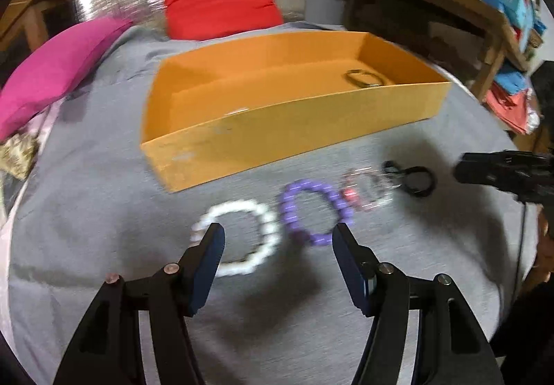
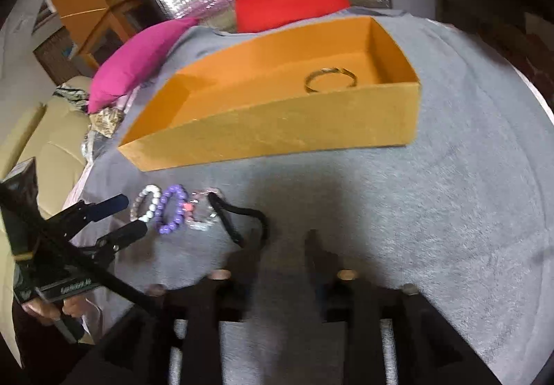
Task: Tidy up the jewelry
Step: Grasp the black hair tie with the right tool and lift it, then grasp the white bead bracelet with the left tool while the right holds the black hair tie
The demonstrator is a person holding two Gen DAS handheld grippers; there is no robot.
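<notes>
Orange cardboard makes the long open box (image 1: 297,121) that lies on the grey cloth (image 1: 104,211) of the table, and a gold bangle (image 1: 365,77) rests on its floor near the right end. In the left wrist view a small pale thing shows just behind the front wall of the box, too blurred to name.

In front of the box, four pieces of jewelry lie in a row on the cloth, from left to right: a white bead bracelet (image 1: 239,239), a purple bead bracelet (image 1: 315,211), a clear bead bracelet (image 1: 368,191) with a pink bead, and a black cord loop (image 1: 415,178). The white and the purple one lie just beside each other, and the clear one touches the purple one.

The left gripper (image 1: 277,243) hovers over the white and purple bracelets with its blue-padded fingers (image 1: 207,267) wide apart, and it holds nothing. The right gripper (image 2: 282,243) is near the black cord loop, its fingers apart as well and empty; in its own view they are dark and blurred.

Behind the box, a red cushion (image 1: 218,0) and a pink cushion (image 1: 59,69) lie at the far edge of the table.
</notes>
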